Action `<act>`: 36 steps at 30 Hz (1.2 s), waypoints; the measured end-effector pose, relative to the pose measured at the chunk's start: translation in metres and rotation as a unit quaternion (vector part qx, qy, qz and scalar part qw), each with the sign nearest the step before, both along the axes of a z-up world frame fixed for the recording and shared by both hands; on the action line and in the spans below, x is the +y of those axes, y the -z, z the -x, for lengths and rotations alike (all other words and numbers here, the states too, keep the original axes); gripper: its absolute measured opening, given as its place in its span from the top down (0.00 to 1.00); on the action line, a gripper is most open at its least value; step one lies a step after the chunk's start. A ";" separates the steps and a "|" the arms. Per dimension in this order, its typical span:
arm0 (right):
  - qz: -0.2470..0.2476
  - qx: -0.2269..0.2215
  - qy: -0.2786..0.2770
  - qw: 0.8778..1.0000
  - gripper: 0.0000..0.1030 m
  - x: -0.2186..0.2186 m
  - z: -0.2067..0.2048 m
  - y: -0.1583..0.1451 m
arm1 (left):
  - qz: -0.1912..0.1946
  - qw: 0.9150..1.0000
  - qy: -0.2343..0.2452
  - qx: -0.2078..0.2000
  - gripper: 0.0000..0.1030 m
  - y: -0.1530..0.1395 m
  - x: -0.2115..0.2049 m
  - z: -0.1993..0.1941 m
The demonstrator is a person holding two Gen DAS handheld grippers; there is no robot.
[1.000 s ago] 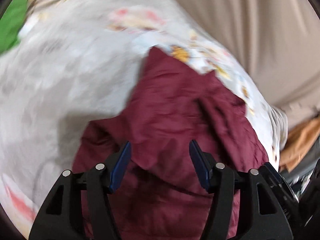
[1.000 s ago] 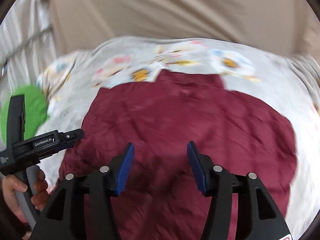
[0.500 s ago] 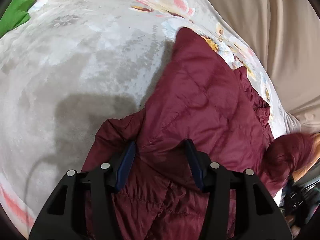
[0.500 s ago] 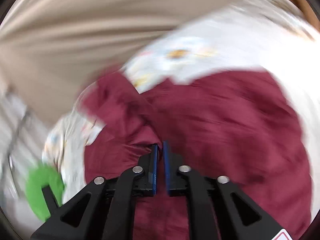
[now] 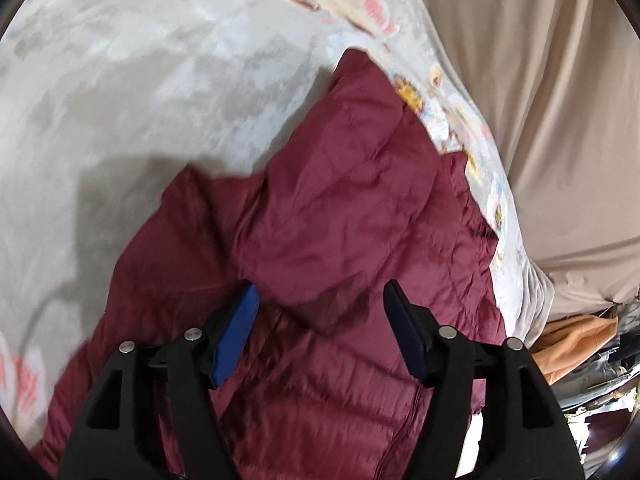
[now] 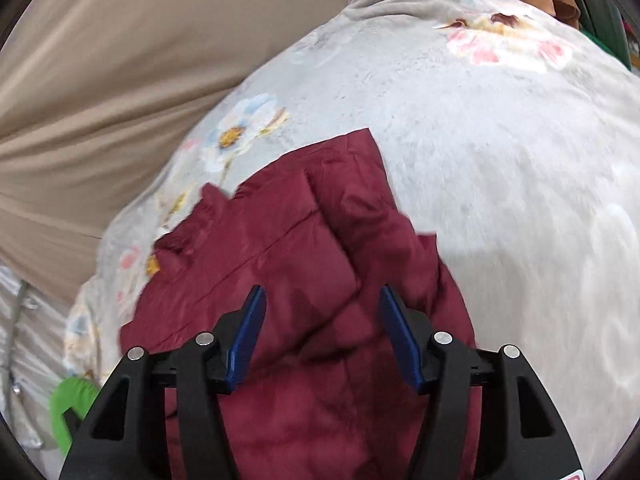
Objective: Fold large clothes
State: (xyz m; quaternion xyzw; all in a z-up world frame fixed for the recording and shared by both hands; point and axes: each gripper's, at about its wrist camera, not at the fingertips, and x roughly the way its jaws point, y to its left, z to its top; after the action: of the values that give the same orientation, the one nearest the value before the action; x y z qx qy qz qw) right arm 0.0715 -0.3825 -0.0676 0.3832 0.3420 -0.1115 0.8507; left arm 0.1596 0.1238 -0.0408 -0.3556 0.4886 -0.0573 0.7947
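Moved since earlier: we see the right gripper (image 6: 322, 330), clamped on a fold of the jacket (image 5: 344, 216) half a second ago, with its jaws now parting; the sleeve it carried lies across the jacket body.
Left gripper (image 5: 320, 332): released, jaws opening, blue pads apart and pressing on nothing; a jacket fold lies below the gap.
Right gripper, state: released, jaws opening; quilted cloth lies under the gap and neither pad bears on it.
Jacket, place: dark red, quilted, spread on the floral blanket (image 5: 160, 80); in the left view it runs from 6 o'clock up to a corner near 1 o'clock.
Jacket, right view: body at 6 o'clock, folded corner near 12 o'clock, collar ruffle toward 10 o'clock.
Blanket: pale grey, flowers along its edge, beige sheet (image 5: 540, 100) beyond at 2 o'clock.
Step in hand: we judge a sleeve or side panel just laid inward and let go.
Next move: we would need fresh holds at the near edge, both pads closed on cloth, then a lift toward 12 o'clock to halve the jacket.
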 end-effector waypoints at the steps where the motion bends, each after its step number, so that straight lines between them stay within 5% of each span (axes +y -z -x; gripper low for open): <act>1: 0.003 0.010 -0.006 1.000 0.59 0.002 -0.007 0.002 | -0.010 1.000 0.001 0.000 0.56 0.000 -0.001 -0.005; 3: 0.022 0.030 -0.039 0.999 0.96 0.012 -0.027 -0.002 | -0.024 1.000 0.009 0.000 0.91 -0.002 0.000 -0.016; 6: 0.060 -0.077 -0.058 0.994 0.97 0.027 -0.011 -0.055 | -0.049 0.998 0.004 -0.048 0.98 -0.029 0.008 -0.017; 9: 0.086 -0.126 -0.050 0.987 0.98 0.029 -0.001 -0.077 | -0.095 0.993 0.021 -0.074 0.98 -0.039 0.006 -0.020; 13: 0.073 0.055 -0.074 0.993 0.98 0.007 -0.051 0.020 | -0.130 0.990 0.044 -0.017 0.98 0.008 -0.011 -0.033; 14: 0.058 0.056 -0.079 0.994 1.00 0.004 -0.051 0.033 | -0.128 0.991 0.042 -0.018 0.98 0.013 -0.012 -0.033; 22: 0.110 0.023 0.019 0.993 0.85 0.003 0.006 -0.024 | -0.175 0.981 0.051 -0.062 0.83 -0.048 0.002 0.014; 25: 0.093 -0.013 -0.068 0.993 0.86 0.046 -0.021 -0.039 | -0.172 0.978 0.060 -0.100 0.81 -0.074 -0.009 0.014; 30: 0.102 -0.061 -0.252 0.960 0.87 0.170 -0.103 -0.045 | -0.185 0.966 0.122 -0.130 0.77 -0.069 -0.064 -0.044; 34: 0.105 -0.035 -0.308 0.945 0.87 0.213 -0.142 -0.017 | -0.221 0.960 0.142 -0.101 0.77 -0.034 -0.100 -0.085; 36: 0.120 -0.020 -0.297 0.947 1.00 0.199 -0.146 -0.003 | -0.250 0.954 0.140 -0.092 0.75 -0.015 -0.100 -0.098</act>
State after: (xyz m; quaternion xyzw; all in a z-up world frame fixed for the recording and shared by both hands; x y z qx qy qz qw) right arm 0.2179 -0.1835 -0.0650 0.1616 0.4072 0.1137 0.8917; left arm 0.2572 0.0236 -0.0253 -0.0665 0.4572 -0.0767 0.8836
